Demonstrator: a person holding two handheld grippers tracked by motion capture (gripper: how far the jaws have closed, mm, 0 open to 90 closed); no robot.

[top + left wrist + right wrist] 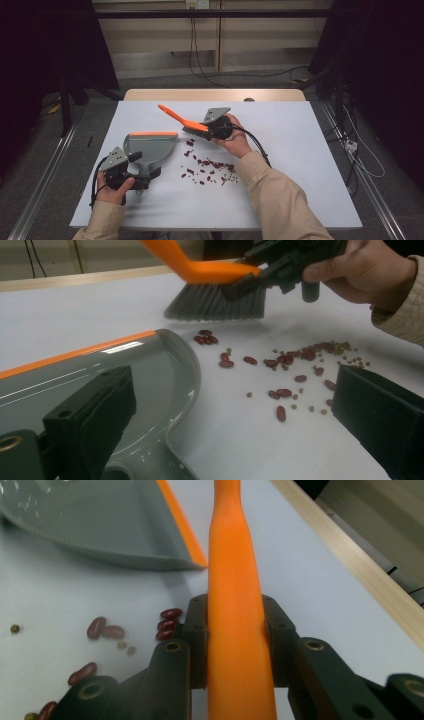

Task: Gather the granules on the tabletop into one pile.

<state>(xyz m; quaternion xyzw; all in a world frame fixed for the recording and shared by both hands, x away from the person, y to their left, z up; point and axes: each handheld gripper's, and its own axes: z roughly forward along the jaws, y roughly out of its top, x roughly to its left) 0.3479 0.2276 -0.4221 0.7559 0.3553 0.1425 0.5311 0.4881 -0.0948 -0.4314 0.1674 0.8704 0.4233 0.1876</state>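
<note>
You clamped the brush (181,119) by its orange handle in the right gripper (207,129), near the middle of the high view, so the bristles hung down just beyond the beans (210,167) and could drag them toward the dustpan (150,145). In the right gripper view the jaws pressed on both sides of the handle. Your right forearm came in from the lower right, wrist bent, the handle slanting to the upper left. The dustpan lay flat at centre left, its orange lip facing away from you. Your left gripper (142,171) sat at its handle in the lower left, apparently holding it; the left gripper view showed the jaws set wide, and I couldn't tell whether they pressed on it.
</note>
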